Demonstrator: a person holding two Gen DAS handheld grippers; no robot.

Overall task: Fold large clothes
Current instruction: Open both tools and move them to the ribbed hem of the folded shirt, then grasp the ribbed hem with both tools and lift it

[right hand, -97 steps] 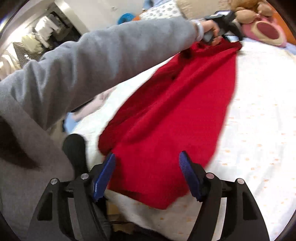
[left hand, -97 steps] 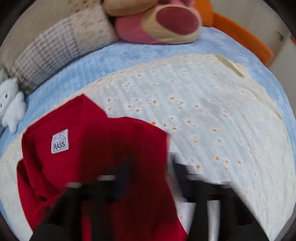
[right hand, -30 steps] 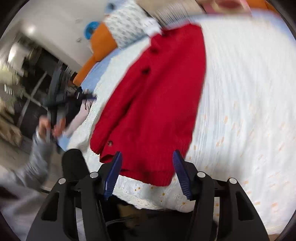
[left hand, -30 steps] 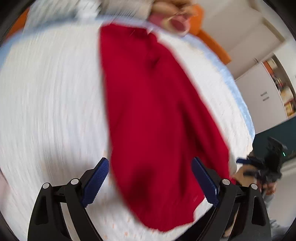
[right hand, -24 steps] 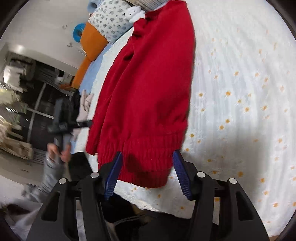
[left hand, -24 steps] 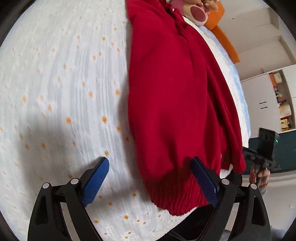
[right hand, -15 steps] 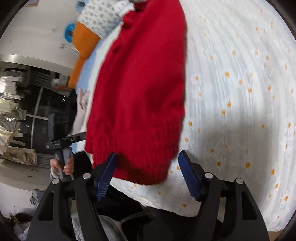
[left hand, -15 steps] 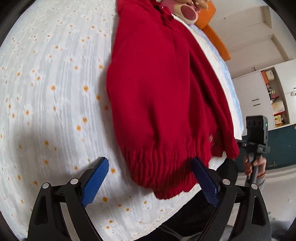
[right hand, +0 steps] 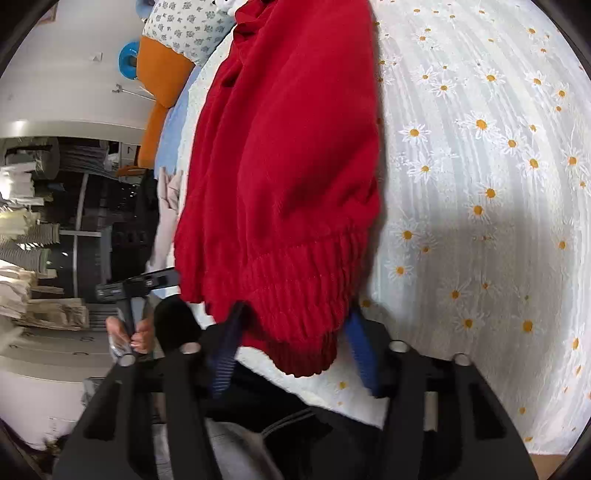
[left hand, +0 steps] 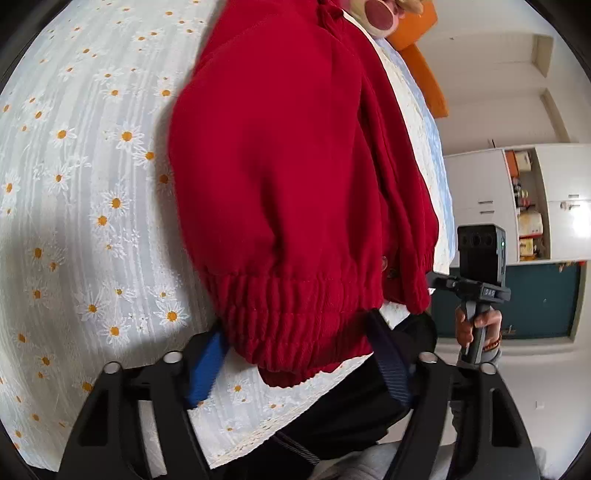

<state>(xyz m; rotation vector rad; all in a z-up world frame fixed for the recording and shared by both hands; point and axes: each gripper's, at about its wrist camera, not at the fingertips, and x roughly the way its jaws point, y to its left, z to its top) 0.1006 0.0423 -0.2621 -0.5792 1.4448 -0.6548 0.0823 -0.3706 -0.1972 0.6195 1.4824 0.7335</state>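
A red knit cardigan (left hand: 295, 166) lies lengthwise on a white daisy-print bedspread (left hand: 74, 184), folded in half along its length, with its ribbed hem at the near bed edge. My left gripper (left hand: 299, 354) is open, and the ribbed hem (left hand: 295, 321) sits between its blue pads. In the right wrist view the same cardigan (right hand: 295, 147) runs away from me. My right gripper (right hand: 291, 350) is open around the other end of the hem (right hand: 295, 306). Each gripper also shows in the other's view, held in a hand (left hand: 478, 325) (right hand: 129, 332).
Pillows and an orange cushion (right hand: 162, 70) lie at the bed's head, with a pink plush toy (left hand: 380, 14). White cupboards (left hand: 535, 206) stand beyond the bed's right side, shelves with clutter (right hand: 37, 240) beyond its left. A pale garment (right hand: 168, 214) hangs at the bed's left edge.
Both grippers have moved from the cardigan's collar end to the near hem and closed in on it. The hem now lies between both pairs of open fingers.
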